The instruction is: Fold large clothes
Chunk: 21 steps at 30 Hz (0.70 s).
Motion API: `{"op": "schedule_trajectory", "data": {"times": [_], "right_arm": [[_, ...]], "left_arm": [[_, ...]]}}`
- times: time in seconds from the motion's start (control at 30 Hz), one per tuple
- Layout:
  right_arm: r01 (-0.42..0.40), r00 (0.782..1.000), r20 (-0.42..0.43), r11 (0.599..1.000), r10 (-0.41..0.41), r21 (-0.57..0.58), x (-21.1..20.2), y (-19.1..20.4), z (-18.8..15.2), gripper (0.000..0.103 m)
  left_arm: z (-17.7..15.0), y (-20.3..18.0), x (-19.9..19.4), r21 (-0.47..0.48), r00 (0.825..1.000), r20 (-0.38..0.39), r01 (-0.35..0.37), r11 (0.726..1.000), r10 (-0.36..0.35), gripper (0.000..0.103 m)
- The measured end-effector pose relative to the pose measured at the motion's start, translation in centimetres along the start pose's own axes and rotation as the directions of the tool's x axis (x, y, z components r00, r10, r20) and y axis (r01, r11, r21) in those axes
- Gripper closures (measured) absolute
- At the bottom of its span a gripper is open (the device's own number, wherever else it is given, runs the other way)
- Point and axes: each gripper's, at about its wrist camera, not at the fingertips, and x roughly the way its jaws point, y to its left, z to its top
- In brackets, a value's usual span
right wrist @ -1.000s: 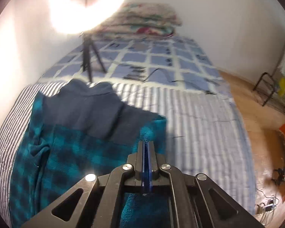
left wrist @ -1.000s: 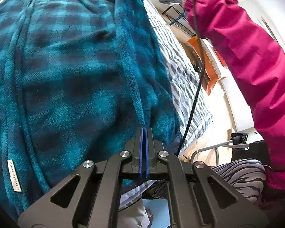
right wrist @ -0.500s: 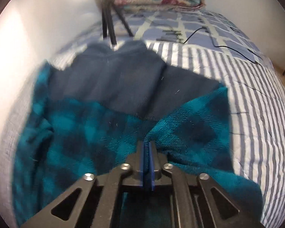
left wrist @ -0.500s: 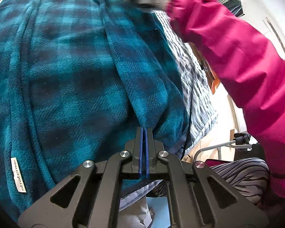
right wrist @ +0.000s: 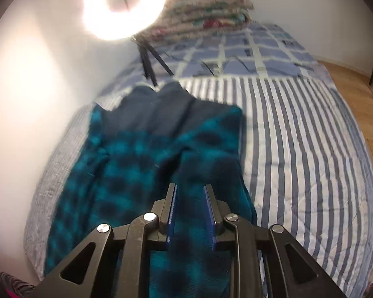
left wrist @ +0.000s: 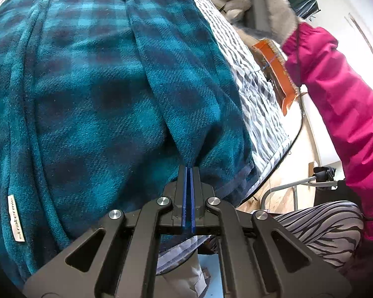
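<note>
On the striped quilt [right wrist: 298, 149] of the bed lies a teal-and-navy plaid fleece garment [right wrist: 126, 164], soft and napped, with a plain navy panel at its far end and a small white label near one seam. Left gripper [left wrist: 189, 170]: fingers pressed together, pinching a raised fold of the fleece at the near hem. Right gripper [right wrist: 190, 191]: jaws have just been opening; its blue-padded fingers [right wrist: 172, 208] stand apart above the fleece, nothing clamped between them.
</note>
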Motion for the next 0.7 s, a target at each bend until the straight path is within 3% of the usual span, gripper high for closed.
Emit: {"op": "schedule_trajectory", "data": {"times": [0.17,0.23,0.33,0.43,0.47,0.57,0.7], "right_arm": [[0.166,0.98,-0.118,0.985,-0.16,0.044,5.3,-3.7,-1.8,0.086],[0.128,0.989,-0.087,0.986,-0.119,0.103,4.6,-4.6,-2.0,0.084],[0.116,0.992,-0.066,0.985,-0.108,0.125,1.8,-4.4,-2.1,0.08],[0.105,0.994,-0.034,0.989,-0.101,0.105,-2.6,-3.4,-3.1,0.076],[0.086,0.996,-0.026,0.99,-0.084,0.11,-4.1,-3.1,-3.6,0.075],[0.032,0.999,-0.022,0.993,-0.03,0.114,-9.4,-1.7,-7.1,0.071],[0.002,0.997,-0.071,0.995,0.005,0.103,-13.4,0.4,-13.0,0.071]], "left_arm": [[0.3,0.5,-0.7,-0.012,1.0,0.012,0.016,1.0,-0.015,0.103],[0.5,0.6,-1.2,-0.024,0.999,0.019,0.037,0.999,-0.036,0.103],[0.7,0.8,-1.9,-0.052,0.997,0.02,0.077,0.996,-0.076,0.103],[0.7,0.5,-2.9,-0.035,0.997,0.04,0.07,0.997,-0.069,0.103],[0.7,0.4,-3.1,-0.027,0.998,0.037,0.061,0.998,-0.06,0.099],[0.5,0.6,-3.6,-0.049,0.996,0.038,0.088,0.995,-0.087,0.073],[0.2,1.3,-3.9,-0.085,0.995,0.033,0.094,0.992,-0.092,0.072]]}}
